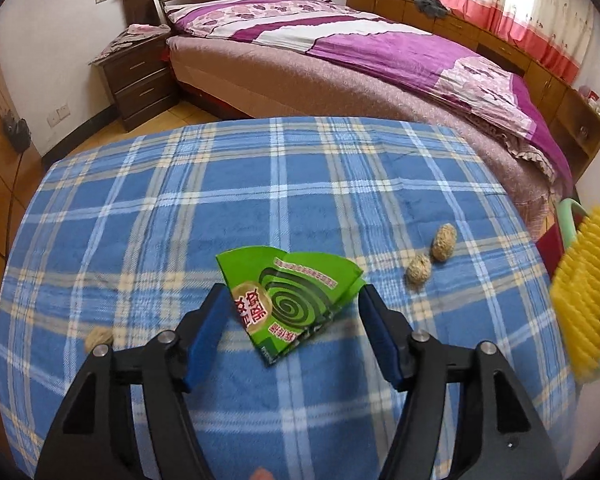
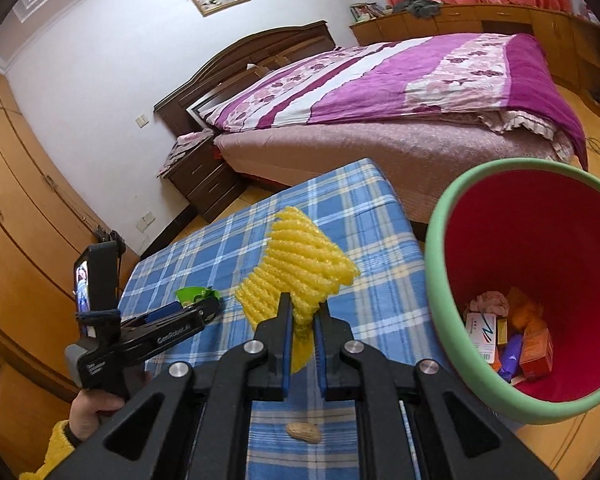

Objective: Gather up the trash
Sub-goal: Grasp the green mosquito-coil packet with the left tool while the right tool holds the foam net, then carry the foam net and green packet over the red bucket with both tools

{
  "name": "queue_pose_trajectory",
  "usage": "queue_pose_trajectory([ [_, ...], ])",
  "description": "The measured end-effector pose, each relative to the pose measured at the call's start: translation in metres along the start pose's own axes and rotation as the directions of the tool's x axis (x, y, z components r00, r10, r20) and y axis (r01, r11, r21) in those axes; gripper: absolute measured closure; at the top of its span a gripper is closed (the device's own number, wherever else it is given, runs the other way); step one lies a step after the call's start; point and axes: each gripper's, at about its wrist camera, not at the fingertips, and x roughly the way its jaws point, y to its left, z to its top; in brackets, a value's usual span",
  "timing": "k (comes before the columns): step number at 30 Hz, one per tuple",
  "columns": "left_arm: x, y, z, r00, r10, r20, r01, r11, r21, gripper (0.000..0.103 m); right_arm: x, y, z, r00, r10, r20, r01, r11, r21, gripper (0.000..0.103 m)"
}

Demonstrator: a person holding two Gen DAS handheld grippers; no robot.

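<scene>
Two grippers work: right gripper [image 2: 303,312] pinches yellow foam net [image 2: 300,256]; carry it toward two o'clock, over bin [image 2: 440,280], before releasing. Left gripper [image 1: 292,300], jaws spread, straddles green wrapper [image 1: 288,300].

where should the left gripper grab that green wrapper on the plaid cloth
Take the green wrapper across its narrow lower end, coming down from above. It lies almost flat on the plaid cloth, fanning wide at the far edge and tapering toward the camera. The left gripper already has open fingers on either side of it, so pinching the taper or a raised crease is probably easiest.
</scene>
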Motion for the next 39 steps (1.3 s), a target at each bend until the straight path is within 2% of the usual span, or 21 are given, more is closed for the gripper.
queue_pose_trajectory([
  [8, 0.006, 0.007, 0.003, 0.998, -0.060, 0.002, 0.060, 0.996, -0.061, 0.037, 0.001, -0.010, -0.004, 1.000, 0.011, -0.009, -0.011, 0.999, 0.030, 0.092],
  [9, 0.007, 0.008, 0.003, 0.998, -0.067, -0.002, 0.067, 0.995, -0.072, 0.040, 0.001, -0.011, -0.004, 1.000, 0.013, -0.010, -0.012, 0.999, 0.032, 0.092],
  [11, 0.007, 0.011, 0.001, 0.997, -0.083, -0.003, 0.083, 0.992, -0.094, 0.052, 0.001, -0.012, -0.006, 1.000, 0.015, -0.012, -0.014, 0.999, 0.036, 0.092],
  [13, 0.006, 0.012, -0.001, 0.995, -0.097, 0.002, 0.097, 0.990, -0.098, 0.059, 0.001, -0.012, -0.005, 1.000, 0.015, -0.012, -0.015, 0.999, 0.037, 0.092],
  [19, -0.004, 0.011, -0.006, 0.993, -0.109, 0.036, 0.111, 0.991, -0.073, 0.067, 0.001, -0.014, -0.006, 1.000, 0.012, -0.007, -0.012, 0.999, 0.040, 0.092],
  [29, -0.037, 0.007, -0.012, 0.987, -0.131, 0.092, 0.137, 0.989, -0.057, 0.069, -0.013, -0.016, -0.010, 1.000, 0.023, 0.011, -0.023, 0.999, 0.048, 0.092],
  [39, -0.086, -0.022, -0.016, 0.966, -0.201, 0.161, 0.205, 0.979, -0.007, 0.069, -0.047, -0.027, -0.013, 0.997, 0.018, 0.078, -0.024, 0.997, 0.080, 0.092],
])
